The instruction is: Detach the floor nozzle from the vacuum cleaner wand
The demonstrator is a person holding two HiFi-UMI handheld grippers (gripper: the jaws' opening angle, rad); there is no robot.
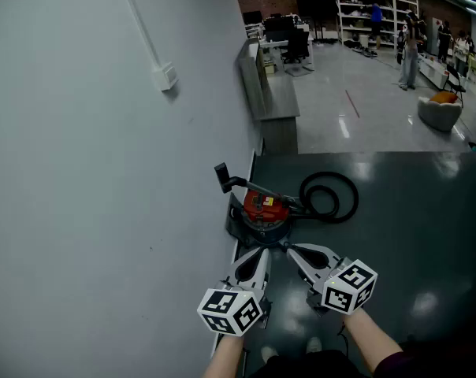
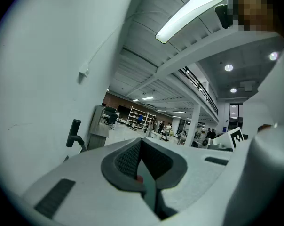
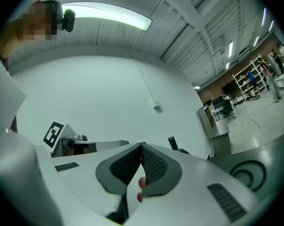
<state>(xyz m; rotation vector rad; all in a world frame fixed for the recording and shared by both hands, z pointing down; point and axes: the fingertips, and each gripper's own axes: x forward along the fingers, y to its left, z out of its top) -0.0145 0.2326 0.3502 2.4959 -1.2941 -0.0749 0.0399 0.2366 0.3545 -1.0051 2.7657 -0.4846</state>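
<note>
Left tool [image 1: 258, 252] and right tool [image 1: 290, 249] were both pressed together with nothing between the jaws, held side by side above the dark floor [image 1: 415, 227]. The red-bodied vacuum [image 1: 263, 206] stood on that floor against the white wall [image 1: 104, 172], beyond the 2 tool tips. Its black hose [image 1: 329, 197] lay coiled at its right. The nozzle could not be told apart from the vacuum's dark base.

I note glossy red plastic on the vacuum body [image 1: 263, 205], a smooth black hose [image 1: 329, 198], a dark floor [image 1: 419, 219] with sheen, and a matt pale wall [image 1: 80, 172].
</note>
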